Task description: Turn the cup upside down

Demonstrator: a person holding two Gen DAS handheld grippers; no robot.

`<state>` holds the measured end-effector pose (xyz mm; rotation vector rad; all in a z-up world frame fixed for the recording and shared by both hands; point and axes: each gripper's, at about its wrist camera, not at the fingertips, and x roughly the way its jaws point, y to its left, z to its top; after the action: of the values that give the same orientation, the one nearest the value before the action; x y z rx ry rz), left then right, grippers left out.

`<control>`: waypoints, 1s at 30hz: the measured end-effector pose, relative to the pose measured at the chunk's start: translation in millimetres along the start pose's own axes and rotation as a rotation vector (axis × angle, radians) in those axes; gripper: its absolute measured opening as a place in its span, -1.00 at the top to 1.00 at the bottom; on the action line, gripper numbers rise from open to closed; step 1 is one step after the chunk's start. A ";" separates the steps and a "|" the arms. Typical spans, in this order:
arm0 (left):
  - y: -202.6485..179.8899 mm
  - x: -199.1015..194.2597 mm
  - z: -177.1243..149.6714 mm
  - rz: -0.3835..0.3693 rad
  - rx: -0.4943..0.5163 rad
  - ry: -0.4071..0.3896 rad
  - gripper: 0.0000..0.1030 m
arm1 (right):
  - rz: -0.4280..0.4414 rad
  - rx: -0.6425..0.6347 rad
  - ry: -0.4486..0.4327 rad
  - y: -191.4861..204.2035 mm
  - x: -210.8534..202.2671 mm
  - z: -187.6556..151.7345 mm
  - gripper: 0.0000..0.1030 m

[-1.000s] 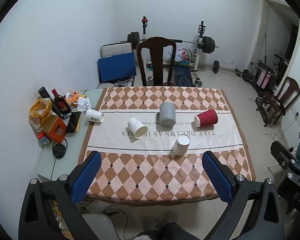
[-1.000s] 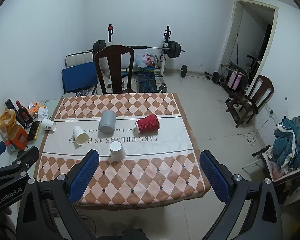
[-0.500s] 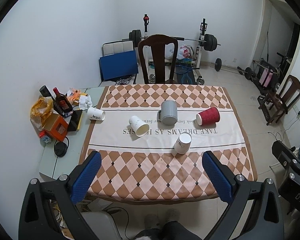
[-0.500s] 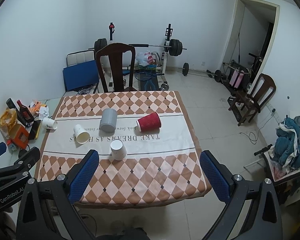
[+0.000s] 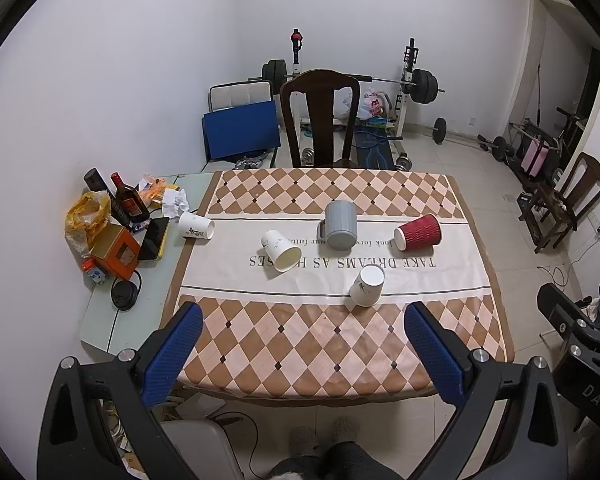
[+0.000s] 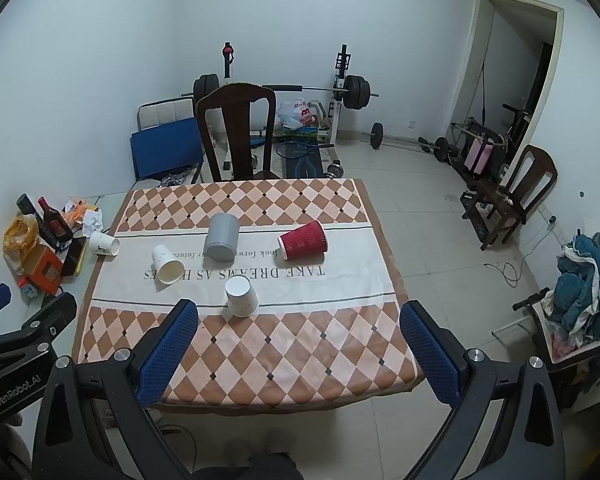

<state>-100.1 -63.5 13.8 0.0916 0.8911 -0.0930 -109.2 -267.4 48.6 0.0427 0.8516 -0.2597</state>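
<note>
Several cups sit on a table with a checked cloth [image 5: 324, 344]. A grey mug [image 5: 341, 225] [image 6: 221, 237] stands upside down at the middle. A red paper cup [image 5: 418, 232] [image 6: 303, 240] lies on its side to the right. A white paper cup [image 5: 281, 250] [image 6: 167, 265] lies on its side to the left. A second white cup [image 5: 367, 285] [image 6: 241, 296] stands upside down nearer me. A third white cup [image 5: 195, 226] [image 6: 104, 243] lies at the cloth's left edge. My left gripper [image 5: 302, 354] and right gripper [image 6: 300, 350] are open and empty, held high before the table's near edge.
Bottles [image 5: 129, 202], an orange box [image 5: 116, 253], a yellow bag and crumpled paper crowd the bare left strip of the table. A dark wooden chair [image 5: 320, 120] stands at the far side. Weights and a barbell rack line the back wall. Another chair [image 6: 516, 196] stands at the right.
Both grippers have drawn back and risen slightly, so the table looks a little farther off. The cups have not moved.
</note>
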 end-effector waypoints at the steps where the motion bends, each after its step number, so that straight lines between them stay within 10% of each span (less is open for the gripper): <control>1: 0.1 0.0 -0.2 0.000 0.000 0.000 -0.99 | 0.002 -0.001 0.000 0.1 0.0 -0.4 -0.98; 30: 4.6 -0.6 -2.7 -0.004 0.004 0.000 -0.99 | 0.009 -0.001 0.003 5.9 -2.2 0.2 -0.98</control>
<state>-102.0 -58.6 12.7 0.0933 0.8910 -0.0980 -109.0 -261.3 50.1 0.0456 0.8541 -0.2505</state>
